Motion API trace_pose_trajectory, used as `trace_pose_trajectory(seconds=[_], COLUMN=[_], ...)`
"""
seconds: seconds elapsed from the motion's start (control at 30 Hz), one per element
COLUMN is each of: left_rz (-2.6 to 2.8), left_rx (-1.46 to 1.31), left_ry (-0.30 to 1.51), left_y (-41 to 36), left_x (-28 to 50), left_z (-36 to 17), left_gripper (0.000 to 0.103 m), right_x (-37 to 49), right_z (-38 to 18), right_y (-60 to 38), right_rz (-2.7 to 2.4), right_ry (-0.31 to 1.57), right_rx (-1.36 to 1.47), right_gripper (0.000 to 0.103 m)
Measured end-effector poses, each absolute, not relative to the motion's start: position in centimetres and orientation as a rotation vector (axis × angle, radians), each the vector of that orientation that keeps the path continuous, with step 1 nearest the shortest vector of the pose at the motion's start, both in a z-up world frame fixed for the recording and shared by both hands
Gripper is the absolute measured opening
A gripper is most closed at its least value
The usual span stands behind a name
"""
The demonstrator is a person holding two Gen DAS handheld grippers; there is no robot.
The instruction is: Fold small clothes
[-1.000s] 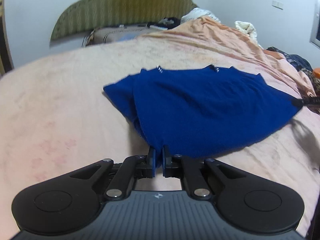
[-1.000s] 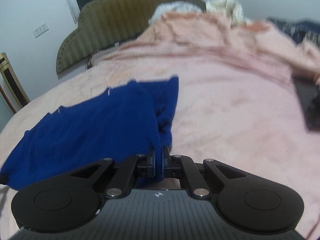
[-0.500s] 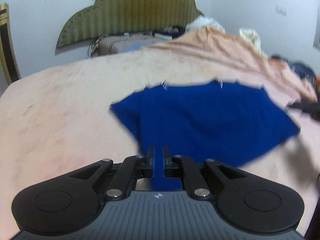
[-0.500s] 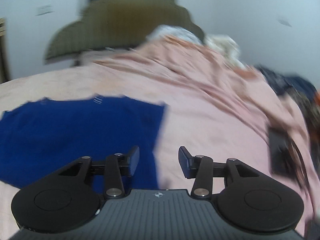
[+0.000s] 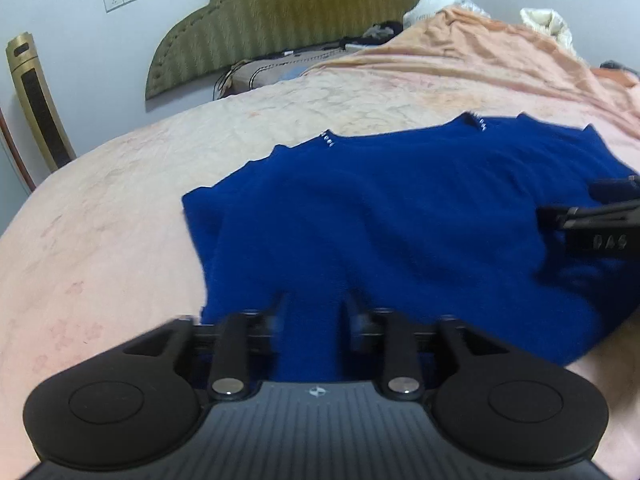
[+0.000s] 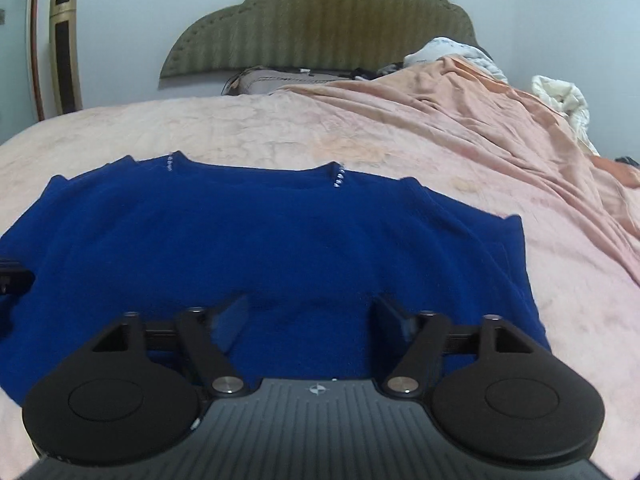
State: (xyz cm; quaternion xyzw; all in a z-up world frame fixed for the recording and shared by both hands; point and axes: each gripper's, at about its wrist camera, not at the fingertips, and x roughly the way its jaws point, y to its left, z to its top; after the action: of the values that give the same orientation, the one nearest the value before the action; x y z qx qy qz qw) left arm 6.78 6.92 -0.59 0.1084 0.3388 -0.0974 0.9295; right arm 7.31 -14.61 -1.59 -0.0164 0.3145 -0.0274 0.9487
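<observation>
Left gripper (image 5: 314,312): I see its jaws opening; a second ago they pinched the near hem, now blue cloth lies between them unpressed.
Right gripper (image 6: 310,314): likewise opening, wider apart, nothing held; it was clamped on the hem before.
Meaning: I judge the garment has just been released and laid out, so the fold proper is not yet begun.
Blue sweater (image 6: 280,240): spread fairly flat on the pink bedspread (image 6: 240,128), neckline away from me, small pale beads at both shoulders, hem mildly rumpled nearest the grippers.
</observation>
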Motion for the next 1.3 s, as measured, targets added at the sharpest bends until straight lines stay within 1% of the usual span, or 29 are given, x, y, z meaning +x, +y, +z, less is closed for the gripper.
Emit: trace_pose_trajectory(seconds=[0.03, 0.07, 0.13, 0.27, 0.47, 0.63, 0.87, 0.97, 1.07, 1.17, 1.3], left_rz=[-0.205, -0.209, -0.209, -0.211, -0.244, -0.239, -0.189, -0.108, -0.007, 0.024, 0.041], left_rx=[0.197, 0.172, 0.142, 0.161, 0.117, 0.117, 0.119, 0.147, 0.167, 0.153, 0.153], left_ry=[0.685, 0.677, 0.661, 0.658, 0.671, 0.666, 0.600, 0.659, 0.680, 0.709, 0.745], left_y=[7.1, 7.2, 7.6, 7.2, 7.9, 7.9, 9.5, 10.5, 10.9, 11.0, 10.9], left_x=[6.8, 6.8, 6.6, 6.3, 6.5, 6.4, 6.9, 9.3, 10.7, 11.2, 11.7], left_z=[-0.6, -0.6, -0.8, -1.8, -1.9, -1.8, 2.7, 3.6, 4.0, 3.9, 3.2], left_gripper=[0.073, 0.090, 0.091, 0.092, 0.096, 0.096, 0.097, 0.097, 0.097, 0.097, 0.097], right_x=[7.0, 6.9, 6.6, 6.4, 6.5, 6.6, 6.6, 6.7, 6.8, 6.1, 4.6], right_z=[-1.9, -2.2, -2.9, -3.1, -3.2, -3.3, -3.3, -3.4, -3.2, -1.9, 0.2], right_y=[-14.6, -14.6, -14.3, -14.1, -14.7, -14.7, -14.9, -15.2, -14.9, -13.6, -10.1], right_rz=[-0.066, -0.074, -0.084, -0.096, -0.085, -0.082, -0.080, -0.081, -0.087, -0.142, -0.050], right_ry=[0.635, 0.637, 0.644, 0.640, 0.650, 0.651, 0.655, 0.657, 0.667, 0.666, 0.615], right_rx=[-0.035, -0.040, -0.055, -0.075, -0.038, -0.033, -0.011, 0.019, 0.002, -0.018, -0.120], right_gripper=[0.086, 0.095, 0.103, 0.103, 0.103, 0.103, 0.103, 0.103, 0.102, 0.102, 0.102])
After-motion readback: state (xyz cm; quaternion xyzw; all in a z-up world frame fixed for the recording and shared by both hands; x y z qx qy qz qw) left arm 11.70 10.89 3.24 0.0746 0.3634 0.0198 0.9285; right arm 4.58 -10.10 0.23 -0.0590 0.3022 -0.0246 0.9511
